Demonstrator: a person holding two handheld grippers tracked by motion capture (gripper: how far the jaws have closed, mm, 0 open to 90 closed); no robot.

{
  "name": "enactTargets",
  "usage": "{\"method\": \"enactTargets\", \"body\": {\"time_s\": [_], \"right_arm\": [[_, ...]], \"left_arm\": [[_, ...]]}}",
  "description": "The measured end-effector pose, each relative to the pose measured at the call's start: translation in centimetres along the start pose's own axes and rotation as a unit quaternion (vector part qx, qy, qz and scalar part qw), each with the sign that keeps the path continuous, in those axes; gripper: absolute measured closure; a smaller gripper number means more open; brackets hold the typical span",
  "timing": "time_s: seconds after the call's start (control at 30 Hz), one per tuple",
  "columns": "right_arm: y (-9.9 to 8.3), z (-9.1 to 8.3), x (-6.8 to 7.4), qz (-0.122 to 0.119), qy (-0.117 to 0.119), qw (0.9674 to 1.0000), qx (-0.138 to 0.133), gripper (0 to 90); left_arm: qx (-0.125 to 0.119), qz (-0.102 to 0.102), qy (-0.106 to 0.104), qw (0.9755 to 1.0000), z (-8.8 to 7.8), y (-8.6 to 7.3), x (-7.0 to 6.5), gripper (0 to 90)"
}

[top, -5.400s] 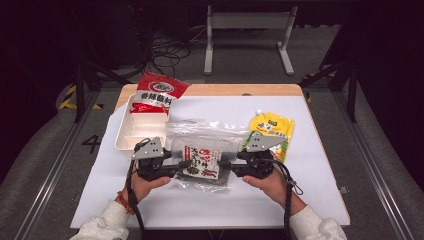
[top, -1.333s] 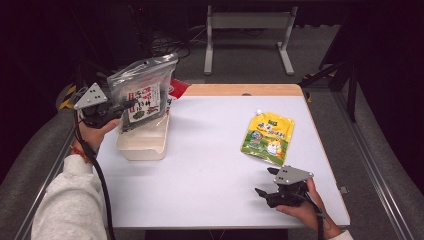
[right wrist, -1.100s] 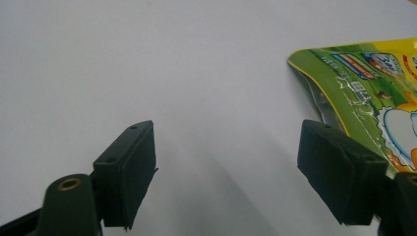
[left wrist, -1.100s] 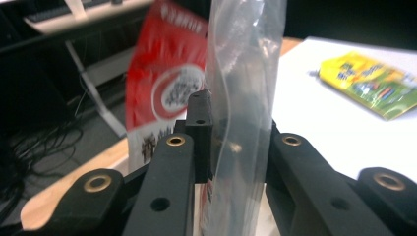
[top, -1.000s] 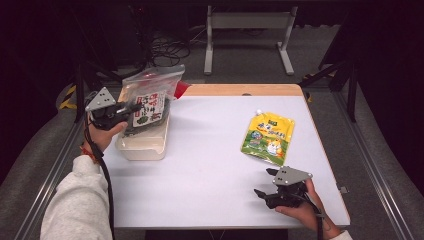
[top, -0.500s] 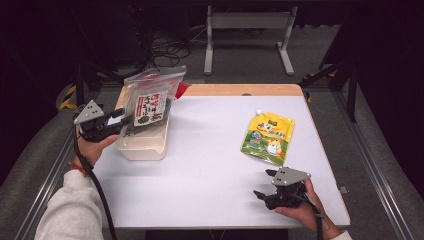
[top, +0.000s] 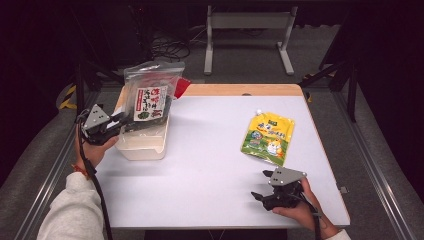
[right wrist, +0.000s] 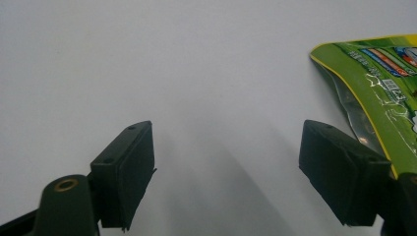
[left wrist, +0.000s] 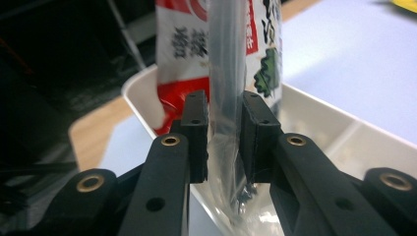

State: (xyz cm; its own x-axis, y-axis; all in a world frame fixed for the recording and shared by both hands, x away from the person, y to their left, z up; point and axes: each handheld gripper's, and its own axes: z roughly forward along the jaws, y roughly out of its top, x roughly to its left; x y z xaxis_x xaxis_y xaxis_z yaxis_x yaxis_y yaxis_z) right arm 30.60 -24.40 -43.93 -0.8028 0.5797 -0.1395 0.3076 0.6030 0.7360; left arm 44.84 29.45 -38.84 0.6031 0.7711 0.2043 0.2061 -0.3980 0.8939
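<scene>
A clear zip bag (top: 150, 100) of dark snacks with a white label stands tilted in the white bin (top: 142, 147) at the table's left. My left gripper (top: 122, 122) grips its lower left edge. In the left gripper view the pads (left wrist: 196, 132) press on the clear plastic (left wrist: 226, 59) between them; the jaws have just been closing on it. A red-and-white packet (left wrist: 177, 44) sits behind the bag in the bin. My right gripper (top: 257, 197) rests on the table near the front right, open and holding nothing (right wrist: 226, 167). A green-yellow pouch (top: 267, 137) lies flat just beyond it.
The white sheet (top: 210, 150) covers most of the wooden table (top: 240, 90). The pouch's corner (right wrist: 378, 73) reaches close to my right gripper's right jaw. A metal stand (top: 247, 30) and cables are on the floor behind the table.
My left gripper has sunk a little and drawn back toward the table's left edge, lowering the clear bag into the bin. The right gripper has not moved.
</scene>
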Motion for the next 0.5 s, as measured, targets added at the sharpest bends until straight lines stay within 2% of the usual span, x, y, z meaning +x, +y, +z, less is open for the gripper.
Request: {"method": "enactTargets", "body": {"time_s": [0.07, 0.13, 0.2, 0.27, 0.4, 0.5], "right_arm": [[0.0, 0.0, 0.0, 0.001, 0.001, 1.0, 0.001, 21.5], [0.0, 0.0, 0.0, 0.002, 0.003, 1.0, 0.0, 21.5], [-0.1, 0.0, 0.0, 0.001, 0.004, 1.0, 0.001, 21.5], [-0.1, 0.0, 0.1, 0.002, 0.007, 1.0, -0.001, 21.5], [-0.1, 0.0, 0.0, 0.006, 0.012, 0.9999, -0.001, 21.6], [-0.1, 0.1, 0.1, 0.007, 0.013, 0.9999, 0.0, 21.6]], "left_arm": [[-0.004, -0.001, -0.004, 1.0, 0.4, -0.2, 0.1, 75.4], [0.001, -0.003, -0.017, 0.9999, 0.6, -0.5, 0.3, 75.4], [-0.004, -0.021, -0.031, 0.9993, 0.8, -1.2, 0.6, 75.5], [-0.006, -0.021, -0.032, 0.9992, 0.8, -1.8, 0.6, 75.5], [-0.005, -0.022, -0.037, 0.9991, 0.9, -2.1, 0.6, 75.5], [-0.01, -0.031, -0.045, 0.9985, 1.0, -2.6, 0.8, 75.5]]}}
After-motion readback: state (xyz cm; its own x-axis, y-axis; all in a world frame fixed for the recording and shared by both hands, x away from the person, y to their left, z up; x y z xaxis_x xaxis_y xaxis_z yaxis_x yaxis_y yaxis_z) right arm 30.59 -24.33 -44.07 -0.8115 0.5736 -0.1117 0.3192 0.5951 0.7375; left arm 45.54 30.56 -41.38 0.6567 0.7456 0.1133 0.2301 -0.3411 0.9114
